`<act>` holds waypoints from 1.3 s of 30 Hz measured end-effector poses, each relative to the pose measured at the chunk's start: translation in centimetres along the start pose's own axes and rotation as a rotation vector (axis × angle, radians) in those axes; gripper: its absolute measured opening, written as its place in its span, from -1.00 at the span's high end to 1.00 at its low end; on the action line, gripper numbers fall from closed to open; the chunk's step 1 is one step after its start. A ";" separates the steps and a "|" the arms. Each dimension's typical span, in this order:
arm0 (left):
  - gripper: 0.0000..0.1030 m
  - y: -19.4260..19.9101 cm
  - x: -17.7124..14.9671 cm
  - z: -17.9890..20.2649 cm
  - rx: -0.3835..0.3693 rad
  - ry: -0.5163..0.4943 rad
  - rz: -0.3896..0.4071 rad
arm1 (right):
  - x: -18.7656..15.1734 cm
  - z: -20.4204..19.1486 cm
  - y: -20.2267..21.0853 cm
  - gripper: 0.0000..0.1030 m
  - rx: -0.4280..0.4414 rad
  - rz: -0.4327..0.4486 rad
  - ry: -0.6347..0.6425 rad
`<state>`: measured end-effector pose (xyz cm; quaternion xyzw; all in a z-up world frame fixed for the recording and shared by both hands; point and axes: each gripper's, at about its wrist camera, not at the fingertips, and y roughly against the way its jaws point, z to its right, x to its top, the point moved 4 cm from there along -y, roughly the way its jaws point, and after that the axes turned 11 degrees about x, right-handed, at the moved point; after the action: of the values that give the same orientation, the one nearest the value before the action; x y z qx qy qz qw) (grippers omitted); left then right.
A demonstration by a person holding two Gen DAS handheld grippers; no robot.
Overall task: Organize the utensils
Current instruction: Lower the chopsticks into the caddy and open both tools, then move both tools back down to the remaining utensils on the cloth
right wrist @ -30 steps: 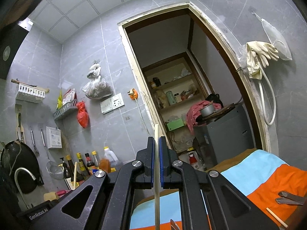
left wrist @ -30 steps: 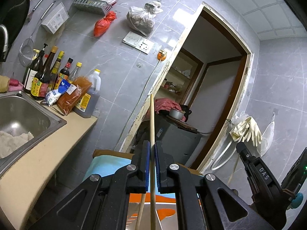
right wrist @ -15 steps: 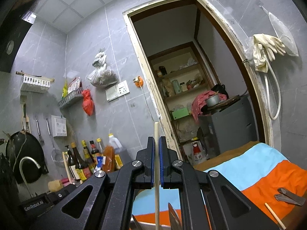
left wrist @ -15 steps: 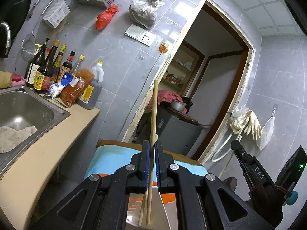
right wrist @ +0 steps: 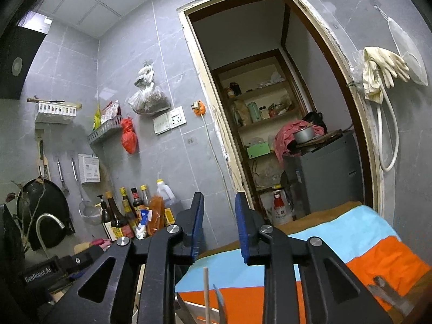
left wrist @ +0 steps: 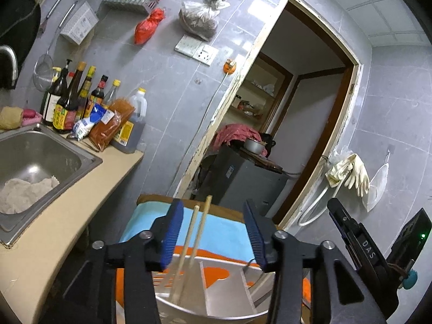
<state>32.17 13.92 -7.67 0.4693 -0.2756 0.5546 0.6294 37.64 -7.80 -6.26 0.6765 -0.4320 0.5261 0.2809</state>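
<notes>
The left hand-held gripper (left wrist: 213, 232) has just been opening: its 2 blue, ribbed pads stand wide apart and touch nothing. Between them, free of both, 2 chopsticks (left wrist: 193, 248) (pale, thin round wooden sticks) lean upright in a utensil holder (left wrist: 229, 278), a shiny metal container with flat dividers; they sit in its left compartment, tips up and slightly splayed. The holder rests on a cloth (left wrist: 224, 235) striped sky blue and orange, soft and a little wrinkled.

The right hand-held gripper (right wrist: 217, 226) has also just been opening, its blue pads parted by a narrower gap with nothing between them. Below it a single pale chopstick (right wrist: 206, 294) stands straight up, clear of the pads, beside 2 thin grey metal blades or handles I cannot identify.

To the left, a beige table (left wrist: 62, 216) carries a dull steel sink (left wrist: 40, 154) and a cluster of dark glass sauce bottles (left wrist: 70, 100). The wall is glossy grey tile.
</notes>
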 end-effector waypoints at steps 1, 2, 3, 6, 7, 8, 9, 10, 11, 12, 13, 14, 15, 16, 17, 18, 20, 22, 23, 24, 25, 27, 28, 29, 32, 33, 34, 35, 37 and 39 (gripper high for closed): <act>0.02 0.3 0.2 0.5 0.009 -0.008 0.007 | 0.4 0.1 0.3 0.58 0.001 -0.002 0.008; -0.07 0.5 0.4 0.9 0.014 -0.016 0.012 | 0.9 0.2 0.5 0.55 0.001 -0.005 0.016; -0.12 0.8 0.6 1.6 0.022 -0.027 0.020 | 1.3 0.4 0.8 0.50 0.001 -0.008 0.023; -0.40 1.7 1.0 3.4 0.047 -0.055 0.034 | 2.9 1.2 1.9 0.23 0.001 -0.010 0.037; -0.48 1.9 1.1 4.0 0.055 -0.064 0.038 | 3.4 1.5 2.4 0.20 -0.001 -0.013 0.044; -0.56 2.2 1.1 4.9 0.068 -0.079 0.043 | 3.9 1.8 2.7 0.14 -0.004 -0.016 0.049; -0.60 2.4 1.2 5.4 0.075 -0.091 0.047 | 4.5 2.2 3.2 0.07 -0.009 -0.021 0.055; -0.72 2.7 1.1 6.3 0.091 -0.114 0.054 | 5.0 2.6 3.7 -0.08 -0.014 -0.023 0.058; -0.81 2.9 1.1 6.9 0.103 -0.129 0.059 | 5.5 3.0 4.0 -0.18 -0.019 -0.024 0.061; -0.86 3.1 1.1 7.8 0.117 -0.150 0.068 | 6.0 3.4 4.4 -0.21 -0.024 -0.027 0.068; -0.95 3.3 1.0 8.5 0.125 -0.166 0.074 | 6.5 3.9 5.0 -0.26 -0.032 -0.031 0.081; -0.99 3.6 0.8 9.4 0.132 -0.188 0.082 | 6.9 4.3 5.5 -0.34 -0.038 -0.038 0.092; -0.99 3.7 0.6 10.3 0.136 -0.205 0.086 | 7.3 4.8 5.9 -0.39 -0.040 -0.046 0.100; -0.99 3.8 0.3 11.1 0.139 -0.220 0.087 | 7.7 5.3 6.3 -0.47 -0.043 -0.052 0.103; -0.99 3.9 0.0 11.8 0.140 -0.229 0.086 | 8.0 5.7 6.5 -0.51 -0.044 -0.056 0.105; -0.99 4.0 -0.3 12.5 0.141 -0.238 0.086 | 8.3 6.2 6.9 -0.58 -0.047 -0.061 0.110; -0.99 4.1 -1.0 13.8 0.141 -0.246 0.086 | 8.7 7.2 7.8 -0.75 -0.055 -0.069 0.122; -0.99 4.2 -1.8 15.0 0.134 -0.254 0.085 | 9.1 8.1 8.6 -0.87 -0.062 -0.068 0.133; -0.99 4.3 -2.1 15.5 0.132 -0.260 0.085 | 9.3 8.6 9.1 -0.94 -0.062 -0.068 0.138; -0.99 4.3 -2.5 16.0 0.130 -0.269 0.086 | 9.3 9.1 9.5 -0.97 -0.064 -0.073 0.142; -0.99 4.4 -3.0 16.5 0.128 -0.280 0.084 | 9.3 9.6 10.0 -0.97 -0.068 -0.081 0.146; -0.99 4.3 -3.8 17.3 0.125 -0.294 0.078 | 9.2 10.7 10.9 -0.97 -0.078 -0.099 0.150; -0.99 4.3 -4.3 17.7 0.125 -0.299 0.074 | 9.2 11.1 11.2 -0.97 -0.084 -0.106 0.153; -0.99 4.2 -4.7 18.0 0.127 -0.305 0.068 | 9.1 11.8 11.7 -0.97 -0.094 -0.118 0.157; -0.99 4.1 -6.1 19.0 0.114 -0.321 0.042 | 8.8 13.5 12.6 -0.97 -0.122 -0.153 0.153; -0.99 4.0 -6.6 19.3 0.108 -0.325 0.031 | 8.6 14.0 12.9 -0.97 -0.130 -0.162 0.152; -0.99 3.9 -7.4 19.6 0.097 -0.329 0.015 | 8.3 14.7 13.1 -0.97 -0.137 -0.177 0.149; -0.99 3.7 -8.0 19.9 0.091 -0.332 0.003 | 8.0 15.6 13.2 -0.97 -0.148 -0.200 0.141; -0.99 3.3 -9.4 20.5 0.081 -0.346 -0.032 | 7.3 17.0 13.3 -0.97 -0.173 -0.236 0.133; -0.99 3.0 -10.6 20.9 0.068 -0.354 -0.058 | 6.5 18.5 13.4 -0.97 -0.187 -0.271 0.124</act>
<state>30.46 -9.63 -7.54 0.5883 -0.3496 0.4540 0.5706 35.03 -31.42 -6.41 0.6657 -0.3658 0.4817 0.4370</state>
